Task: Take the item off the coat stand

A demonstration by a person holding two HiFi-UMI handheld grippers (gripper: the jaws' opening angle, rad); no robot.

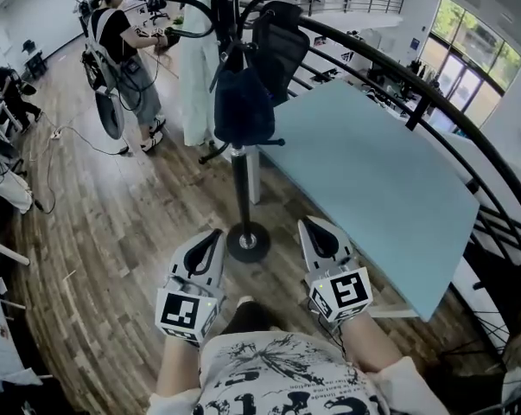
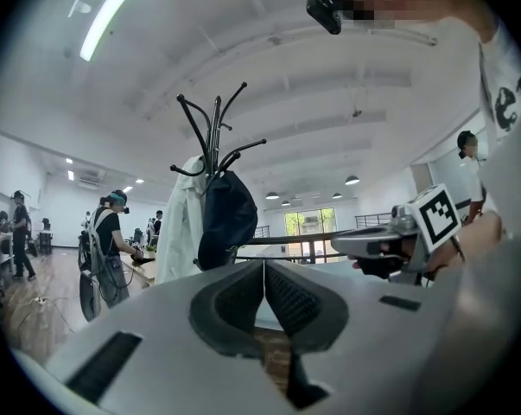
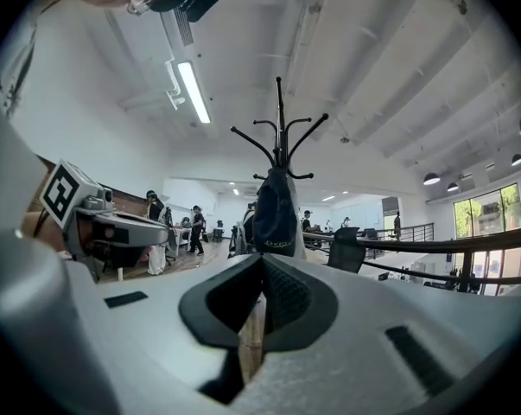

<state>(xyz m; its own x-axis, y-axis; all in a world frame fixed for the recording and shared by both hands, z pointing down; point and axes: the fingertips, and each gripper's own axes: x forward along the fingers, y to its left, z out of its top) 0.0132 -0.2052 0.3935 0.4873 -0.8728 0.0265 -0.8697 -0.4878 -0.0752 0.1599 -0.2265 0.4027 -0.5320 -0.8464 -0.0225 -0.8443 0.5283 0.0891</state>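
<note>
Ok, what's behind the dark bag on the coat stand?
A white coat hangs behind the dark bag on the same coat stand. In the right gripper view the bag hides most of it.

Left claw [image 1: 210, 242] at seven o'clock, right claw [image 1: 316, 232] at five o'clock, both level, side by side, jaws together, empty
</note>
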